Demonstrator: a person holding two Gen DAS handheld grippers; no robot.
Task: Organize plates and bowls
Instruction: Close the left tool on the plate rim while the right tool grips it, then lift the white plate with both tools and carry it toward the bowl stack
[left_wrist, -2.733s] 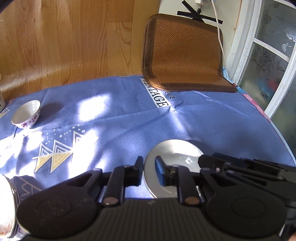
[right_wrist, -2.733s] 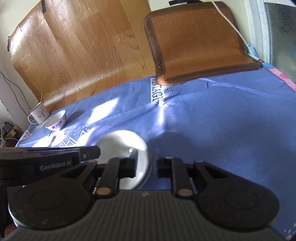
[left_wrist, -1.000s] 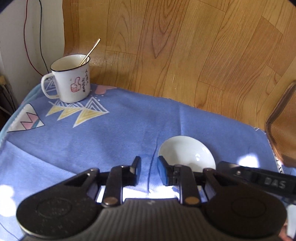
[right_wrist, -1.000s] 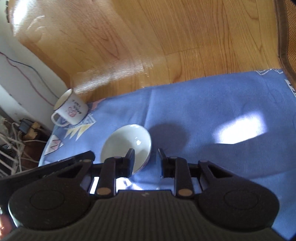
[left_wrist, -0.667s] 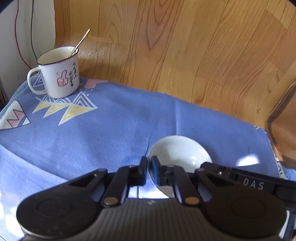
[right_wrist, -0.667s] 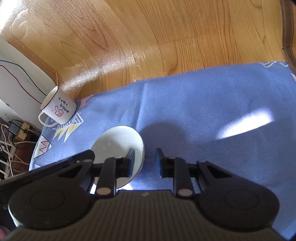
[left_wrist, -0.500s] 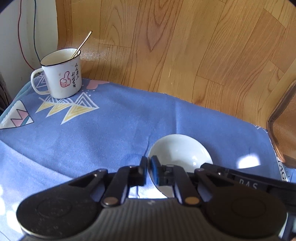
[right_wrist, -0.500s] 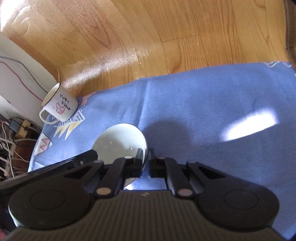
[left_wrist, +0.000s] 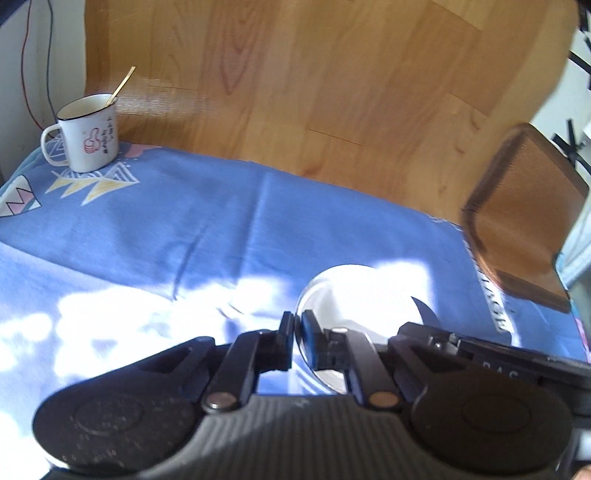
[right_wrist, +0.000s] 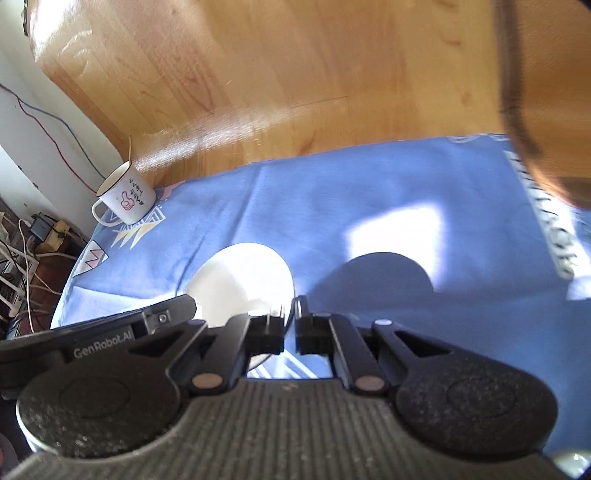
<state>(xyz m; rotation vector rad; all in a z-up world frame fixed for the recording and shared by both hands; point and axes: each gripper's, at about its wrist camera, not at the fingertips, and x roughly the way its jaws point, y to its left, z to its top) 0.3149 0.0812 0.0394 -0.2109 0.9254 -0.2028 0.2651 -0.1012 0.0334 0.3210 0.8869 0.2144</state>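
Note:
A small white bowl (left_wrist: 360, 295) is held between both grippers above the blue tablecloth (left_wrist: 221, 229). My left gripper (left_wrist: 297, 332) is shut on the bowl's left rim. My right gripper (right_wrist: 290, 321) is shut on the right rim of the same bowl (right_wrist: 243, 284). The bowl is lit by bright sun and throws a round shadow on the cloth to its right in the right wrist view. The other gripper's black body shows at the lower edge of each view.
A white mug (left_wrist: 86, 134) with a thumbs-up print and a spoon stands at the far left corner; it also shows in the right wrist view (right_wrist: 127, 199). A brown woven mat (left_wrist: 524, 218) lies at the right. Wood flooring lies beyond the table. Cables hang at the left (right_wrist: 26, 251).
Both grippers closed on the bowl's rim and carried it right and toward me, away from the mug, into the sunlit patch. The view has swung right, showing the mat.

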